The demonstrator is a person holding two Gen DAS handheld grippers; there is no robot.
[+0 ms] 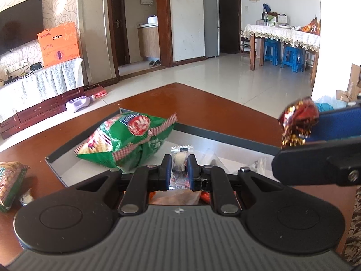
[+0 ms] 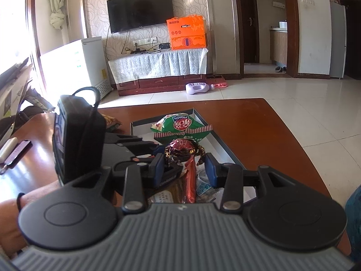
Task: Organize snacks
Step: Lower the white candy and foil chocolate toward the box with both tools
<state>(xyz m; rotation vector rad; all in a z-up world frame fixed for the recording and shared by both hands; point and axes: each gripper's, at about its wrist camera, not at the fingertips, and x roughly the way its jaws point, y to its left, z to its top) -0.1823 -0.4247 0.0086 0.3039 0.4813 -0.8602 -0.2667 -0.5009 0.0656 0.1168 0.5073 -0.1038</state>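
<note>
Both cameras sit just behind their own fingers, tilted down over the brown desk (image 1: 214, 103).

The left wrist view faces a doorway at 12 o'clock, a dining table (image 1: 282, 33) at 2 o'clock and the television (image 1: 20, 22) at 10 o'clock.

The right wrist view faces the television (image 2: 140, 9) at 12 o'clock.

Both share, close up, the shallow box (image 1: 54, 158) (image 2: 216, 133), the green snack bag (image 1: 126, 140) (image 2: 180, 126) and the orange carton (image 1: 59, 44) (image 2: 186, 32).

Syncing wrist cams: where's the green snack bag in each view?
Left wrist: green snack bag left of centre, in the tray, just beyond the left gripper.
Right wrist: centre, at the tray's far end, behind the foil candy in the right gripper.
Shared landmark: orange box on the TV stand.
</note>
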